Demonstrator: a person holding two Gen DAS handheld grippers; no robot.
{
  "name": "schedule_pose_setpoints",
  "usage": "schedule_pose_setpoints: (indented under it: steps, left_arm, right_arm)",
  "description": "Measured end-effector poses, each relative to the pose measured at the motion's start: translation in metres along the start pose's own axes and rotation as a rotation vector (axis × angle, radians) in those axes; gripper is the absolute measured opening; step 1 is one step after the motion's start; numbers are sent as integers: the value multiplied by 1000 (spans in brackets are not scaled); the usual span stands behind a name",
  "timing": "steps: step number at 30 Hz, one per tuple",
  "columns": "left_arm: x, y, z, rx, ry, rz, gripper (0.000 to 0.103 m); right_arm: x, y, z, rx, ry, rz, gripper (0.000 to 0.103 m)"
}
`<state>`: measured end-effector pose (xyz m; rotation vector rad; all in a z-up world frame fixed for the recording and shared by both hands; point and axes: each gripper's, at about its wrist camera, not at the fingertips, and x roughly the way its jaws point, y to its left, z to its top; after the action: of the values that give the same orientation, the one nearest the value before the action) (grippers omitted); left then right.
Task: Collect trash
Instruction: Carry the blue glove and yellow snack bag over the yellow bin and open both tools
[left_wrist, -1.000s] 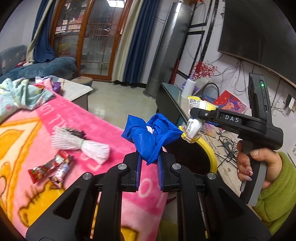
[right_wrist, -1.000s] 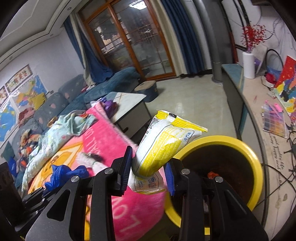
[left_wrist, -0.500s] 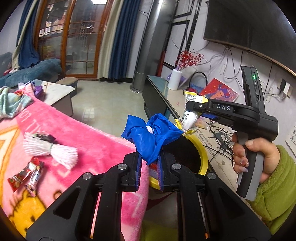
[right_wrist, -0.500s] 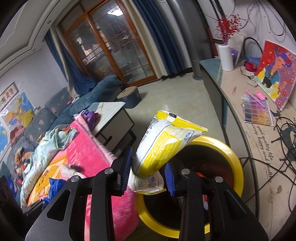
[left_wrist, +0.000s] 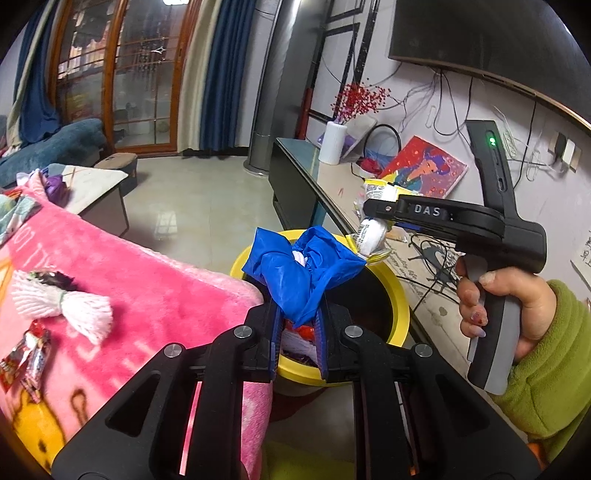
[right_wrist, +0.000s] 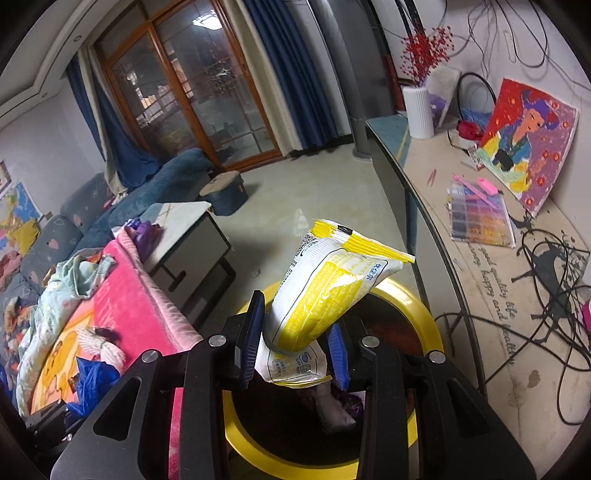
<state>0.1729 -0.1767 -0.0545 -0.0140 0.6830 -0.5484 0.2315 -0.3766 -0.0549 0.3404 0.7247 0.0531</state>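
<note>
Trash part-collected: left claw (left_wrist: 297, 314) grips crumpled blue plastic bag (left_wrist: 299, 273), right claw (right_wrist: 295, 343) grips yellow-white snack packet (right_wrist: 325, 291), both above round yellow-rimmed bin (right_wrist: 424, 314); white foam net (left_wrist: 62, 306) and candy wrappers (left_wrist: 26, 360) remain left on pink blanket (left_wrist: 166, 280).

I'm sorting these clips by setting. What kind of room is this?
Most likely a home living room: a blue sofa, glazed sliding doors with blue curtains, and a wall-mounted TV above a long console.

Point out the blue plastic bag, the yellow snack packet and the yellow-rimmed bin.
blue plastic bag (left_wrist: 303, 273), left wrist view, crumpled middle.
yellow snack packet (right_wrist: 325, 291), right wrist view, printed yellow face.
yellow-rimmed bin (right_wrist: 424, 314), right wrist view, far right rim.
</note>
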Motion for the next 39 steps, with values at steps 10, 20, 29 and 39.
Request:
schedule_pose_setpoints:
  steps: [10, 20, 29, 39]
  left_arm:
    - [29, -9, -7, 22, 52, -38, 10]
    - [53, -16, -15, 39, 108, -65, 11]
    - [58, -12, -14, 14, 109, -56, 36]
    - [36, 11, -7, -76, 44, 13, 92]
  right_arm:
    - [12, -15, -5, 24, 32, -23, 31]
    - [16, -23, -4, 47, 45, -21, 31]
    - [18, -28, -2, 76, 52, 2, 36]
    - [11, -23, -1, 65, 24, -9, 50]
